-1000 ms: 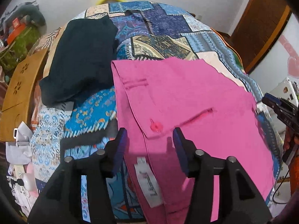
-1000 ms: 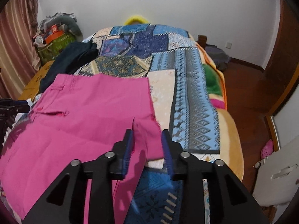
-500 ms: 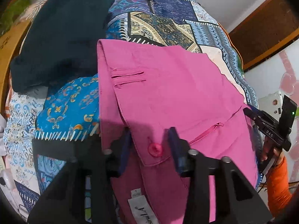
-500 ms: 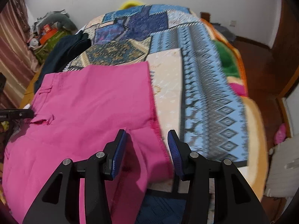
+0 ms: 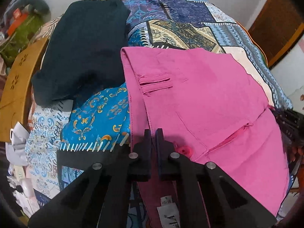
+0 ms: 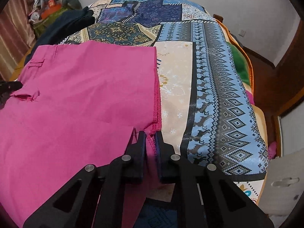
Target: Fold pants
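Note:
Pink pants [image 5: 209,98] lie spread flat on a patchwork bedspread [image 5: 98,117]. My left gripper [image 5: 153,133] sits at the waistband's near edge, just left of the pink button [image 5: 184,150]. Its jaws are closing and pinch the pink cloth. In the right wrist view the pants [image 6: 85,95] fill the left half. My right gripper [image 6: 150,134] is at the near corner of the leg hem, its jaws closing with the stitched hem pressed between them. Each gripper shows at the edge of the other's view.
A dark folded garment [image 5: 83,53] lies on the bed beyond the waistband. A wooden board [image 5: 17,79] and clutter [image 6: 53,5] stand past the bed's left side. The bedspread [image 6: 209,76] runs on to the right, then drops to wooden floor [image 6: 266,72].
Both grippers came down onto the pants and their jaws closed, the left on the waistband beside the button and the right on the hem corner.

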Demonstrator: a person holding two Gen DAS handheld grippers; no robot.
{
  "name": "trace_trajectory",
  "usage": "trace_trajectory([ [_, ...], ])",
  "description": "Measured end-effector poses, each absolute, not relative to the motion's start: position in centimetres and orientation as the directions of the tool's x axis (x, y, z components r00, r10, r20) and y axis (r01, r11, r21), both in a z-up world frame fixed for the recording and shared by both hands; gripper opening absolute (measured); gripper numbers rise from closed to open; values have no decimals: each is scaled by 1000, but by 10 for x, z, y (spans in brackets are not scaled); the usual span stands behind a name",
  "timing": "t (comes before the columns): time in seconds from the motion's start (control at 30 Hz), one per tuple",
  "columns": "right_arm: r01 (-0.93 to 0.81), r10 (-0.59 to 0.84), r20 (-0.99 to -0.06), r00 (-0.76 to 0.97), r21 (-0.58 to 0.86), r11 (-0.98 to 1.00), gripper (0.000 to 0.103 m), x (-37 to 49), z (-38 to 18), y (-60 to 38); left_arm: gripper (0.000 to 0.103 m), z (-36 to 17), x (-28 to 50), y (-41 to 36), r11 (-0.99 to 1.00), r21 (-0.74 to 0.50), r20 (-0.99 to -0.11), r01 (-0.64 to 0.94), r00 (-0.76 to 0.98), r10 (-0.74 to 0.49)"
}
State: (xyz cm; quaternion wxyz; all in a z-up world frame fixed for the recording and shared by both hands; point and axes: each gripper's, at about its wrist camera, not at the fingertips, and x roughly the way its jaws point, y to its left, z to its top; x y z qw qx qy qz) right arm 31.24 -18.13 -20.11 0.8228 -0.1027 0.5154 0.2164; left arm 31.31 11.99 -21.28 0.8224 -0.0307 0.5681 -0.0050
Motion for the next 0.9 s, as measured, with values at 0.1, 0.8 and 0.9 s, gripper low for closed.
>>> trace_trajectory([
  [0.1,-464,258,-890,376,60,884,13,312,-193,-185,8,-202,308,123,998,-60,-929,-13,367,-51],
  [0.8,-492,347,-813,468,87,866,64,374,-144,-150,49,-181,388,164,995,-47,-884,-89,468,0],
  [0.9,-495,330,-837,436,83,865,64,398,-162,-140,49,-193,402,163,995,-64,-896,-77,444,-23],
])
